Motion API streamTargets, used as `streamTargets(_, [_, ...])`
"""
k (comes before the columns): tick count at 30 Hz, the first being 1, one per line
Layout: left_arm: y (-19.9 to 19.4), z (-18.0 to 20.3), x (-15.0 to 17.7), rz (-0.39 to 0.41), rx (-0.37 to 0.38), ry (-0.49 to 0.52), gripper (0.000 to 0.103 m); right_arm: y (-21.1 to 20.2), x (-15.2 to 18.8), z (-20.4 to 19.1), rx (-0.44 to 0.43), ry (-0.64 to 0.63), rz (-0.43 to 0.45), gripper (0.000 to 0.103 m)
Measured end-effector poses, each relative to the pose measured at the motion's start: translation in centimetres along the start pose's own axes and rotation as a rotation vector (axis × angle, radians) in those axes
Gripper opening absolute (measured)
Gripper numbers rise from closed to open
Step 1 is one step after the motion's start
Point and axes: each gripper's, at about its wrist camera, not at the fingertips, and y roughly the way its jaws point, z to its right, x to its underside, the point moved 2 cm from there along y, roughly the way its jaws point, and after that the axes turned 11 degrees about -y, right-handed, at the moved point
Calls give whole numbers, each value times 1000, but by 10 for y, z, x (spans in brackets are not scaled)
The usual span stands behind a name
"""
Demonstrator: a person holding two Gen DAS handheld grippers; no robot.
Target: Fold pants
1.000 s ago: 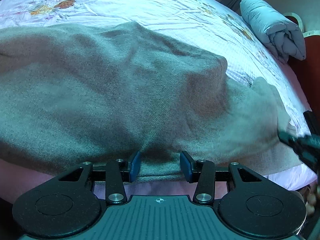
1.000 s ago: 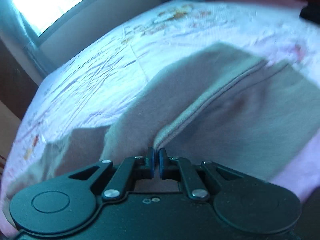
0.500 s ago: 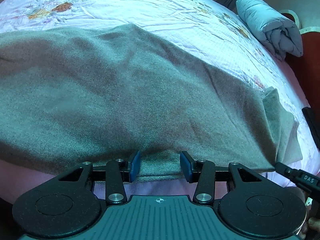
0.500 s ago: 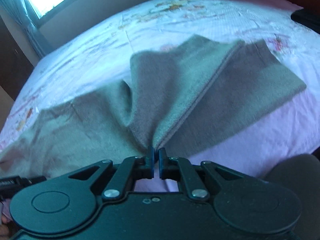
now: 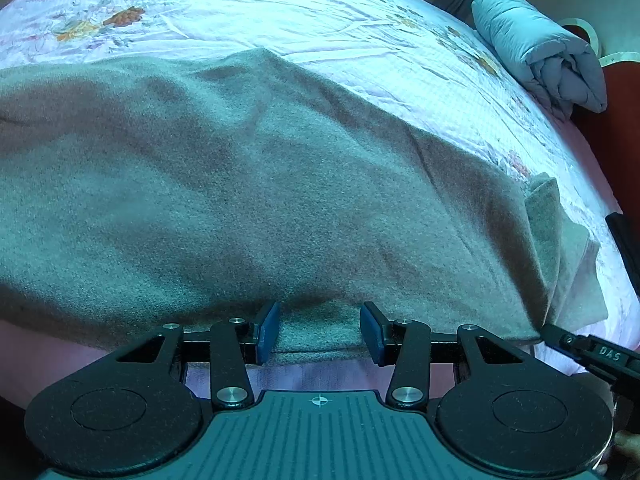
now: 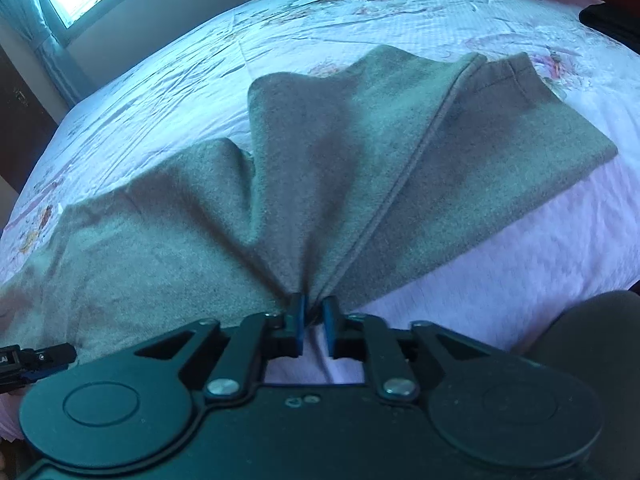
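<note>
While the left hand-held gripper [image 5: 319, 330] stays open, the right hand-held gripper [image 6: 313, 320] has loosened around the pants [image 6: 320, 168].

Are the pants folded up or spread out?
Partly folded: the pants lie in overlapping layers on the bed, bunched at the right gripper, not yet a neat bundle.

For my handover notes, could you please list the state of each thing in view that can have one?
Pants: lying on the bed, partly folded, bunched at the right claw.
Left claw: open, pants edge between its fingers.
Right claw: slightly open, fabric at its tips.
Quilt: rolled up.
Bedsheet: spread, wrinkled.
</note>
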Motion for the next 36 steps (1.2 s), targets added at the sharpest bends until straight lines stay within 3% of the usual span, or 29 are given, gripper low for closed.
streamTargets(8, [-15, 20, 3, 43, 15, 64, 46, -18, -13, 14, 0, 7, 51, 13])
streamTargets(15, [-3, 61, 5, -6, 71, 133, 46, -21, -33, 49, 45, 35, 86, 17])
streamTargets(20, [17, 86, 9, -37, 61, 182, 46, -8, -46, 77, 45, 88, 74, 18])
streamTargets(24, [29, 85, 10, -67, 39, 161, 46, 4, -63, 99, 52, 137, 77, 19])
streamTargets(32, [30, 92, 16, -64, 8, 213, 47, 30, -107, 128, 51, 179, 75, 22])
streamTargets(35, [30, 92, 14, -67, 9, 215, 51, 43, -116, 138, 42, 212, 54, 22])
streamTargets(36, [31, 93, 15, -69, 14, 216, 53, 47, -118, 139, 45, 208, 52, 18])
